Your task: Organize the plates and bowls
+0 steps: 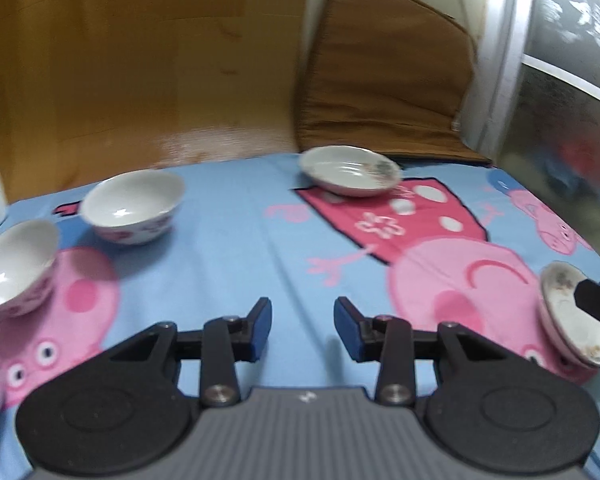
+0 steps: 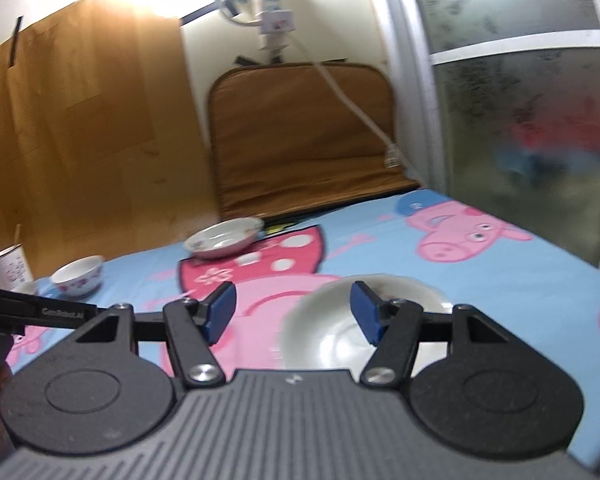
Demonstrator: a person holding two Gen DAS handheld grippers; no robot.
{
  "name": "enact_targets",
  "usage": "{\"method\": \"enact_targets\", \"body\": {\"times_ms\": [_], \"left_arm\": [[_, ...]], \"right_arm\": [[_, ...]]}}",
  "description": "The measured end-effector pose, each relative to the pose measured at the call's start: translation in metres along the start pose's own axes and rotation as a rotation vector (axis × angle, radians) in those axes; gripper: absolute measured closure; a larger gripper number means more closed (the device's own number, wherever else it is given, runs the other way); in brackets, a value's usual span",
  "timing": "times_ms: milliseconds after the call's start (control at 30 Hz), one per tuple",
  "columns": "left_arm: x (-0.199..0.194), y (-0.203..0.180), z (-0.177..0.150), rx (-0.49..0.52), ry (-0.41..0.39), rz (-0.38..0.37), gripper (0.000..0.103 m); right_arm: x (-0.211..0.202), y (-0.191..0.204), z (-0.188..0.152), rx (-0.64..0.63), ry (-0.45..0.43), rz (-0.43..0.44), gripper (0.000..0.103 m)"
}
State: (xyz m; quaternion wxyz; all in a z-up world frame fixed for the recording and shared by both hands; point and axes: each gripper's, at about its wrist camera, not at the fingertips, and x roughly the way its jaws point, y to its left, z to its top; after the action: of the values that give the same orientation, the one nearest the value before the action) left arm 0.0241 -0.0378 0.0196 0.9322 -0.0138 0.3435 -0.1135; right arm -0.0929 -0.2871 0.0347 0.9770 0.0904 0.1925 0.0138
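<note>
Cartoon-print cloth [image 1: 228,240] covers the counter; both grippers, left [image 1: 302,326] and right [image 2: 292,312], hold fingers apart, a plate [image 2: 332,332] beneath the right.

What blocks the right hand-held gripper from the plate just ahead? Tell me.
Nothing visible does. The right hand-held gripper is open, and the white plate lies on the cloth just beyond it, its right finger already over the plate.

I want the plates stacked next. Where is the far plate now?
The far plate sits at the table's far edge, right of centre in the left wrist view, just before the brown cushion, on the red patch of the tablecloth.
</note>
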Motion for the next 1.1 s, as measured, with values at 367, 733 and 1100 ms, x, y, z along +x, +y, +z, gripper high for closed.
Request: {"method": "enact_targets", "body": {"times_ms": [367, 733, 1100], "left_arm": [[-0.021, 0.021, 0.003, 0.011, -0.064, -0.025, 0.062], [-0.032, 0.024, -0.002, 0.02, -0.125, -0.091, 0.056], [-0.045, 0.031, -0.006, 0.006, -0.155, -0.117, 0.048]], "right_arm": [[-0.01, 0.008, 0.018, 0.114, 0.016, -0.006, 0.037], [-0.017, 0.005, 0.015, 0.186, 0.066, -0.095, 0.036], [-0.007, 0.032, 0.013, 0.151, 0.11, -0.065, 0.035]]}}
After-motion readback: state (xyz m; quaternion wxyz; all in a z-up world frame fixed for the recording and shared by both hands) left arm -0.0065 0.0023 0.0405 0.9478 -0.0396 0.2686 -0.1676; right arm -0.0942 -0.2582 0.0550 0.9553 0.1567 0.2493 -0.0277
